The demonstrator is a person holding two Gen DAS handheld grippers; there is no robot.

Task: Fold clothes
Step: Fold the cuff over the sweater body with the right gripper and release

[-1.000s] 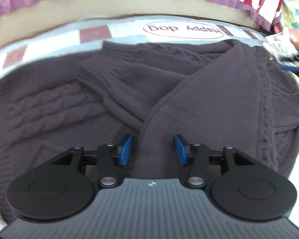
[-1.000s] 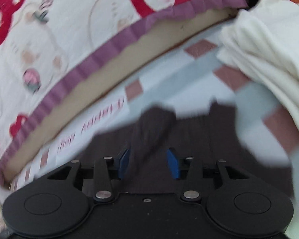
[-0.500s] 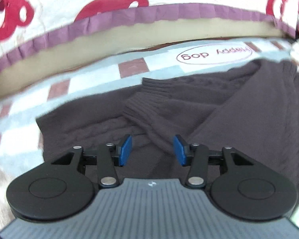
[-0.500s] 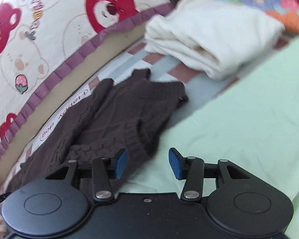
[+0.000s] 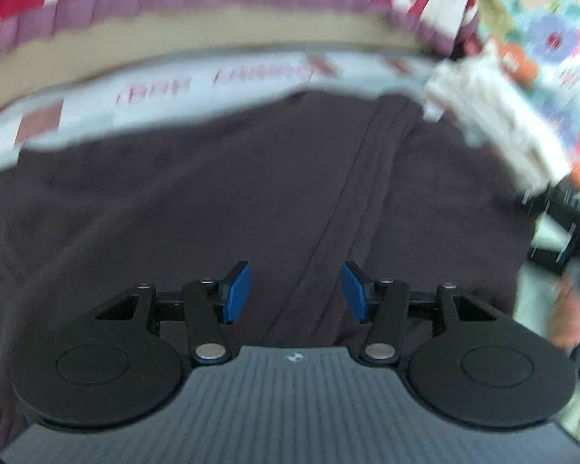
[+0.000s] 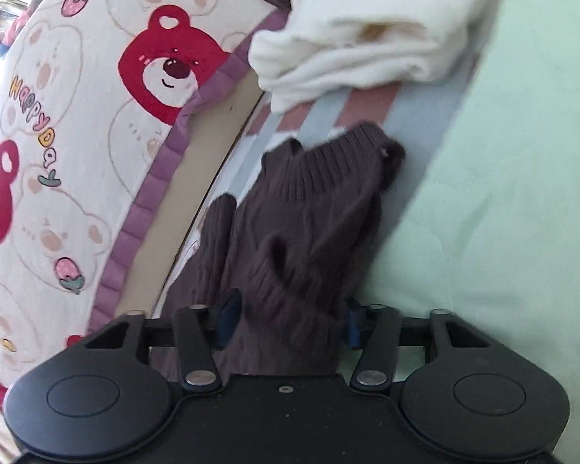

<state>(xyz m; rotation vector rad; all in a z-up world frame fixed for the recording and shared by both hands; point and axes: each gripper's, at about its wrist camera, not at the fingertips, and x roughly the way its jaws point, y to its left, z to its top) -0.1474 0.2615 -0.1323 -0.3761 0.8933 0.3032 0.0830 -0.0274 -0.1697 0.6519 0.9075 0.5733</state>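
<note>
Brown knit sweater (image 5: 220,201) lies spread on the bed (image 6: 502,201), along the bear-print pillow (image 6: 77,123). Right gripper (image 6: 290,319) has just been closing; its fingers (image 6: 230,315) clamp a bunched sweater fold. Left gripper (image 5: 295,292) hangs over the flat knit, fingers (image 5: 237,290) apart, grasping nothing. White towel (image 6: 351,31) sits at 12 o'clock from the sweater in the right wrist view.

Soft, even daylight fills both views, with no hard shadows. The left wrist view is heavily motion-blurred, smearing the dark sweater (image 5: 251,193) and the printed lettering beyond it. The right wrist view is sharper, washed out at its upper left, with fisheye bending and dark corners.
</note>
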